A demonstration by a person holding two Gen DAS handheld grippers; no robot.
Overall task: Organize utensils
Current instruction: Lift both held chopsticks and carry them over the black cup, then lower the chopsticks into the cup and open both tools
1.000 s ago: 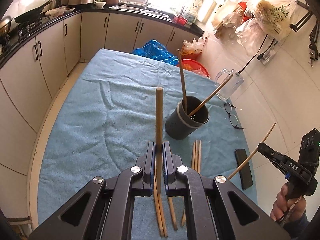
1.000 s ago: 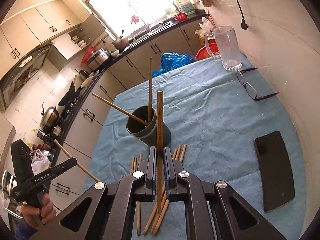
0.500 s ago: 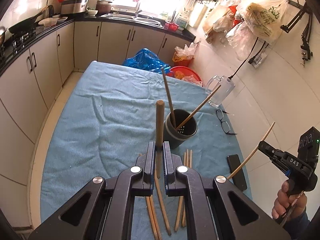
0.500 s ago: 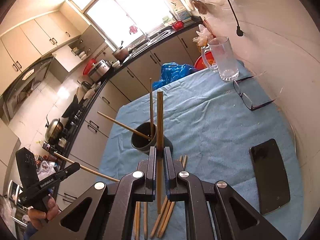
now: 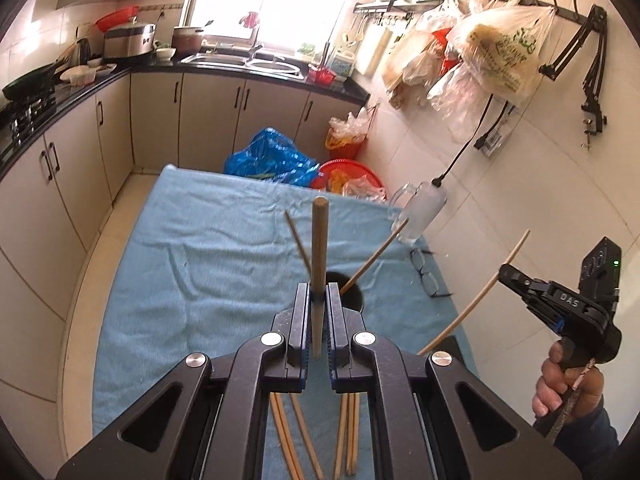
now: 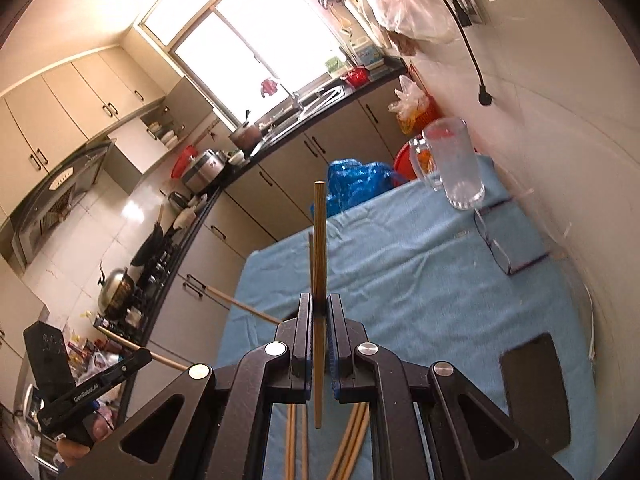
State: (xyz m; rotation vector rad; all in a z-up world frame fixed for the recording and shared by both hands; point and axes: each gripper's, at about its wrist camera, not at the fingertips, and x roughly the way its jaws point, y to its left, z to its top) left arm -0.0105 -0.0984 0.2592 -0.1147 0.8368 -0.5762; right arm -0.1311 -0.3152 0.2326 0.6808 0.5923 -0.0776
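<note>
Left gripper (image 5: pixel 318 300) is clamped on a chopstick (image 5: pixel 319 264), held upright above the dark holder (image 5: pixel 354 300) on the blue-clothed desk (image 5: pixel 192 280). Loose chopsticks (image 5: pixel 348 432) lie below. Over on the right, the right gripper (image 6: pixel 319 312) pinches its own chopstick (image 6: pixel 319 256), also raised.

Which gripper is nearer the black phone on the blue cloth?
Right. The right gripper hangs on the phone's side of the table; the left gripper is over toward the opposite side.
</note>
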